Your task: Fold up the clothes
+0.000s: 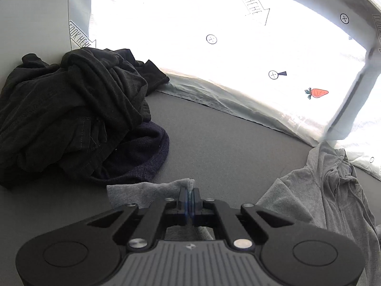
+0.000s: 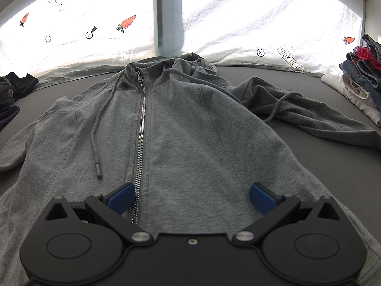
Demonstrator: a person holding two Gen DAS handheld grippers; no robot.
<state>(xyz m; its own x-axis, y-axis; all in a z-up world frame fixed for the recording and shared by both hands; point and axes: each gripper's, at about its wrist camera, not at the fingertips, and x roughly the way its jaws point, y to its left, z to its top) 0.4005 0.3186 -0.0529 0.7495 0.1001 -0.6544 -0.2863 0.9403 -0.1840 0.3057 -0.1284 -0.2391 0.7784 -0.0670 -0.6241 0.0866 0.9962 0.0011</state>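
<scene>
A grey zip-up hoodie (image 2: 181, 124) lies front up on the dark grey table, zipper closed, hood at the far end, one sleeve stretched to the right. My right gripper (image 2: 191, 197) stands open just above its lower front, blue pads wide apart, with the zipper beside the left pad. In the left wrist view my left gripper (image 1: 190, 196) is shut on a fold of the hoodie's grey cloth (image 1: 147, 191), likely its sleeve end, lifted off the table. The hoodie's body (image 1: 319, 190) shows at the right there.
A heap of black and navy clothes (image 1: 78, 119) lies at the left of the table (image 1: 214, 133). A stack of folded clothes (image 2: 359, 78) stands at the far right. A white sheet (image 2: 250, 23) with carrot prints hangs behind, with a grey post (image 2: 169, 12).
</scene>
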